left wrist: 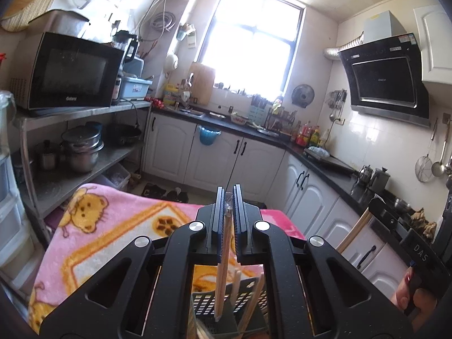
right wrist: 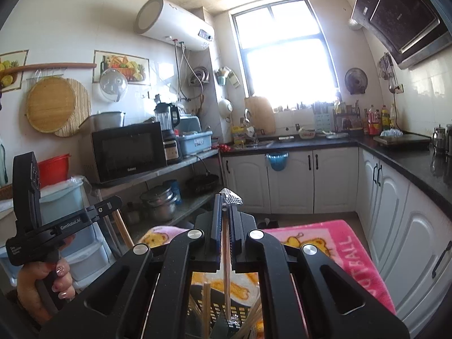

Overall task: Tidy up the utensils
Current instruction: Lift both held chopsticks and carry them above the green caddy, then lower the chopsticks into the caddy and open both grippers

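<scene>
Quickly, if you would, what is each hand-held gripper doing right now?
Left hand-held gripper: closed on a wooden chopstick above the black basket.
Right hand-held gripper: closed on a thin wooden stick with a metal tip.

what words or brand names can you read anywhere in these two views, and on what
"Galanz": black microwave oven door, both views.
"DAS": right tool's black body, left wrist view.
"GenRoboT.AI": left tool's black arm, right wrist view.
"...OTBALL": pink cartoon blanket, cut off.
Range hood labels, bottle labels: too small.

holder [left wrist: 223, 310] on blanket [left wrist: 113, 226] below both tools | chopsticks [left wrist: 248, 302] in holder | cabinets [left wrist: 220, 152] behind blanket
</scene>
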